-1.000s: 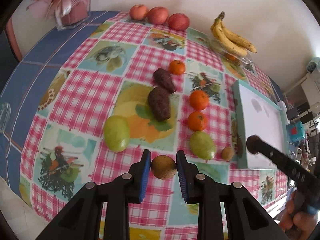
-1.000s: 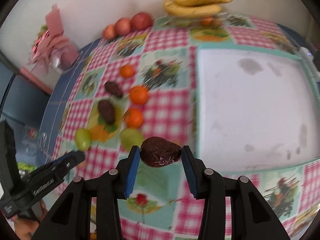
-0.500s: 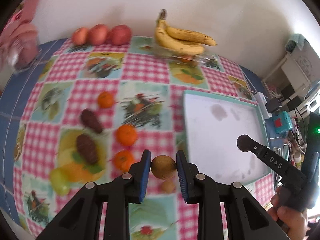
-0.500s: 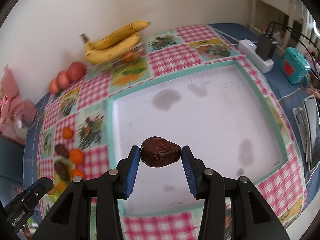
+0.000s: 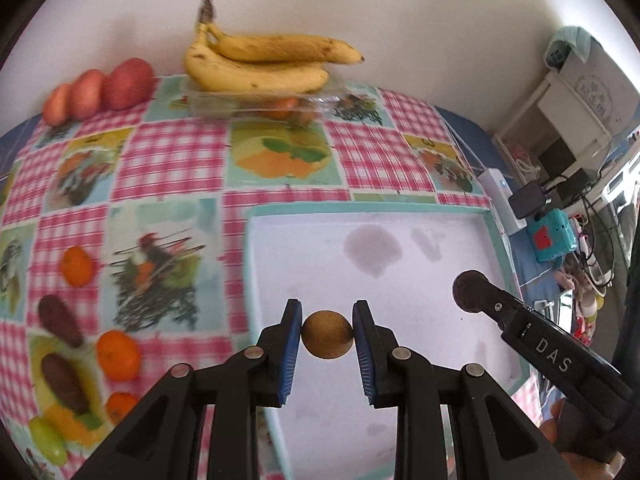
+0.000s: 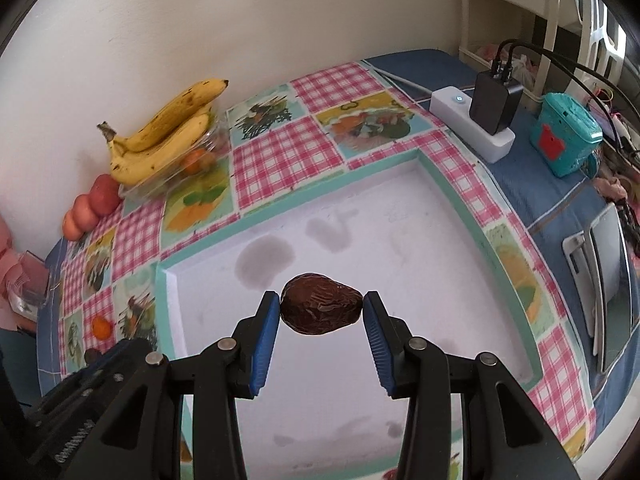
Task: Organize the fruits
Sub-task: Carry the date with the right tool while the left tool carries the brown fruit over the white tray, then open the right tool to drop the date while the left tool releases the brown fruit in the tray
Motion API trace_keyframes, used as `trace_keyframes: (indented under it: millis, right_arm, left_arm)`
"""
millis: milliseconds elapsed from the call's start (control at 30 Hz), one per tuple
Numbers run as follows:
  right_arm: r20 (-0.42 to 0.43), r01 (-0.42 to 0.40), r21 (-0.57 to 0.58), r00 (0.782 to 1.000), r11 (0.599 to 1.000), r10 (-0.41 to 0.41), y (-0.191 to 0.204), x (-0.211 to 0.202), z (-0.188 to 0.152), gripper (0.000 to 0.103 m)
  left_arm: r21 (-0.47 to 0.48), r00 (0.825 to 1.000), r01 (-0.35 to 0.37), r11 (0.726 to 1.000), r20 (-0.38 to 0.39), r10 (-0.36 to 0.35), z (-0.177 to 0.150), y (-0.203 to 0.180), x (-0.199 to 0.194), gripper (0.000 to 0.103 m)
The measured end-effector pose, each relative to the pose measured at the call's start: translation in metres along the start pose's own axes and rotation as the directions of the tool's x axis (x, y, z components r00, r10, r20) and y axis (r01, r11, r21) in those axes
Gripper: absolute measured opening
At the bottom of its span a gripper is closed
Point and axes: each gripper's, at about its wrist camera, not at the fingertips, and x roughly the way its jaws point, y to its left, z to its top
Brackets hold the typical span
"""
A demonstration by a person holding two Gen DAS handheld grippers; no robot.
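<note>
While both hands hover over the white tray (image 5: 420,216) on the counter (image 5: 168,160), the left tool (image 5: 327,340) is clamped on a small, firm-looking kiwi (image 5: 327,340); the right tool (image 6: 321,310) grips a wrinkled dark avocado (image 6: 321,310) end to end, probably soft and bruisable.

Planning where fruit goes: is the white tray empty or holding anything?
Empty: the white tray shows only stains; the kiwi and dark fruit are held above it.

Both grippers (image 5: 327,340) (image 6: 321,312) clamped, angled down.
</note>
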Motion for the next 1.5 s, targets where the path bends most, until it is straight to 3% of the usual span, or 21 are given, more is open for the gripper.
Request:
trace_keyframes:
  millis: [600, 1133, 1233, 1333, 1500]
  right_arm:
    - [-0.083, 0.076, -0.023, 0.994, 0.997, -0.077, -0.004, 0.04, -0.005, 0.045]
    - [-0.099, 0.083, -0.03, 0.991, 0.996, -0.086, 0.0, 0.041, -0.005, 0.047]
    - [-0.095, 0.08, -0.039, 0.992, 0.996, -0.083, 0.002, 0.038, -0.003, 0.056]
    - [-0.089, 0.077, -0.048, 0.993, 0.996, -0.081, 0.005, 0.032, -0.002, 0.062]
    - [-0.081, 0.085, -0.067, 0.993, 0.994, -0.09, 0.006, 0.024, -0.001, 0.079]
  left_arm:
    - [0.021, 0.996, -0.025, 0.999, -0.09, 0.027, -0.014, -0.002, 0.051, 0.028]
    - [0.055, 0.994, -0.053, 0.997, -0.088, 0.057, -0.014, -0.009, 0.038, 0.031]
    - [0.053, 0.995, -0.056, 0.997, -0.081, 0.06, -0.013, -0.008, 0.032, 0.039]
    - [0.026, 0.994, -0.08, 0.996, -0.078, 0.082, -0.011, -0.002, 0.024, 0.07]
    - [-0.011, 0.99, -0.126, 0.992, -0.059, 0.125, -0.008, 0.013, 0.008, 0.08]
